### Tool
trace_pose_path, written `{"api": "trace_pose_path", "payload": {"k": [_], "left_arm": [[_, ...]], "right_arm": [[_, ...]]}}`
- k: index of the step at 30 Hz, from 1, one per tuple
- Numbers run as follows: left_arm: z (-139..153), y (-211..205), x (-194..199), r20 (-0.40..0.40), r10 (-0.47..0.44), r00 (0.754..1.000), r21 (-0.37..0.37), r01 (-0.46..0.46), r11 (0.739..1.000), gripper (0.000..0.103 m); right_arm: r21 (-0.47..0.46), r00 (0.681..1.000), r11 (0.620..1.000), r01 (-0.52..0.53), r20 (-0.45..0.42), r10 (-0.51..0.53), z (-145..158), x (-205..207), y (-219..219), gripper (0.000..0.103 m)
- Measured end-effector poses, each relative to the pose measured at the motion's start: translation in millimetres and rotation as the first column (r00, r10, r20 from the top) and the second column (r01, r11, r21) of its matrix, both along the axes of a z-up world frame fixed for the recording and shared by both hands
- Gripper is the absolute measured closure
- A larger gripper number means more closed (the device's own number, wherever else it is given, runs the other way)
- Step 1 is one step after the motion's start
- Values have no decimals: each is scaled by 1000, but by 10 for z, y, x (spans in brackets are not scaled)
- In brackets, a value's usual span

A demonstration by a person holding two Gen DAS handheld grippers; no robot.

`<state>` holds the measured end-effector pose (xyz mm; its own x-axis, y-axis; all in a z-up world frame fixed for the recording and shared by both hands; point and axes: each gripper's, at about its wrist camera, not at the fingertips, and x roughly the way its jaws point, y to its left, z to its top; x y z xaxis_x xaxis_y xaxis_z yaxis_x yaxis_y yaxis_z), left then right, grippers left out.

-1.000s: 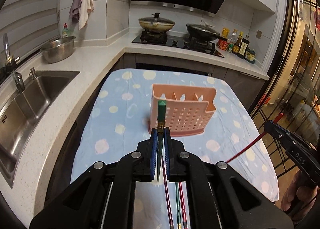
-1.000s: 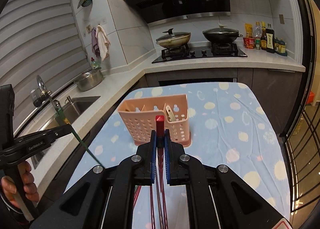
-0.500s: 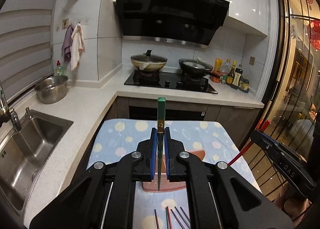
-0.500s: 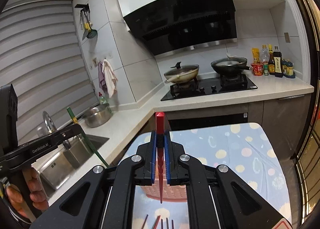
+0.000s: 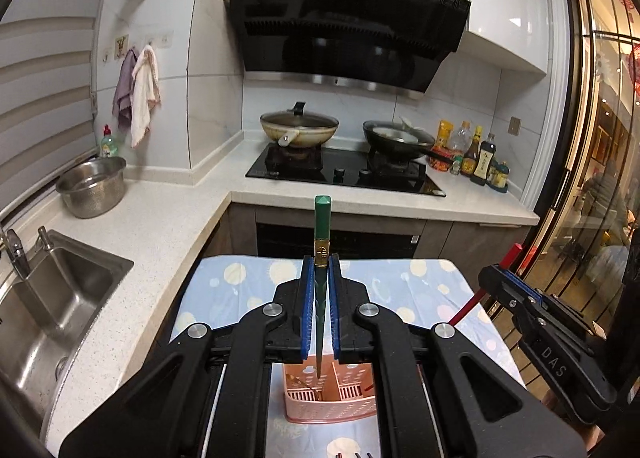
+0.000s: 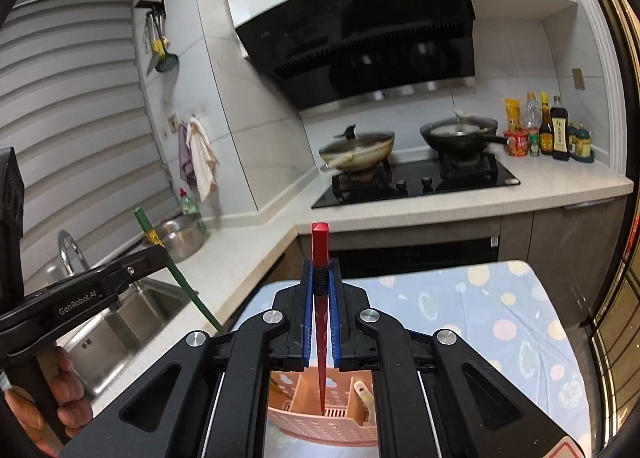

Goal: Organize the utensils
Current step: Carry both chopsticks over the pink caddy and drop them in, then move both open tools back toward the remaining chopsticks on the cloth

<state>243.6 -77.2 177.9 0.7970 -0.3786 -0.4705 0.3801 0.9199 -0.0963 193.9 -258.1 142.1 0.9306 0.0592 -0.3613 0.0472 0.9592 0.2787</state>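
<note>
My left gripper [image 5: 319, 270] is shut on a green chopstick [image 5: 321, 226], held upright with its thin tip over the pink utensil holder [image 5: 330, 406] below. My right gripper [image 6: 319, 274] is shut on a red chopstick [image 6: 319, 246], its tip down inside a compartment of the pink holder [image 6: 324, 426]. A pale spoon [image 6: 366, 398] stands in the holder's right compartment. The right gripper with the red chopstick [image 5: 496, 278] shows at right in the left wrist view; the left gripper with the green chopstick [image 6: 176, 270] shows at left in the right wrist view.
The holder stands on a table with a blue dotted cloth [image 5: 404, 290]. More chopstick ends [image 5: 354, 455] lie on the cloth near the bottom edge. A sink [image 5: 52, 298] and steel pot [image 5: 91, 186] are at left, a stove with two pans [image 5: 344, 166] behind.
Both grippers have risen and tilted upward over the pink holder, each still holding its chopstick. The holder has dropped from mid-frame to beneath the fingers, with the chopstick tips now pointing into it.
</note>
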Motion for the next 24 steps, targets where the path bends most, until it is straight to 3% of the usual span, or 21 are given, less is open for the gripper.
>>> {"api": "trace_pose_path", "payload": {"k": [8, 10, 11, 14, 24], "left_arm": [[-375, 26, 120, -84, 15, 996, 23, -13, 1000, 96], [-420, 55, 130, -97, 21, 995, 18, -19, 1000, 96], [-434, 72, 126, -98, 34, 995, 18, -33, 999, 91], [-455, 91, 87, -83, 72, 994, 25, -70, 997, 52], [-434, 160, -164, -54, 90, 994, 46, -87, 995, 42]], "right_arm": [[8, 994, 1000, 7, -113, -6, -389, 154, -49, 96], [1, 994, 1000, 26, -109, -25, -415, 130, -60, 90], [-5, 994, 999, 33, -106, -34, -411, 112, -57, 84], [-6, 995, 999, 52, -85, -53, -385, 34, -54, 71], [-26, 998, 998, 54, -26, -55, -229, -372, 26, 66]]}}
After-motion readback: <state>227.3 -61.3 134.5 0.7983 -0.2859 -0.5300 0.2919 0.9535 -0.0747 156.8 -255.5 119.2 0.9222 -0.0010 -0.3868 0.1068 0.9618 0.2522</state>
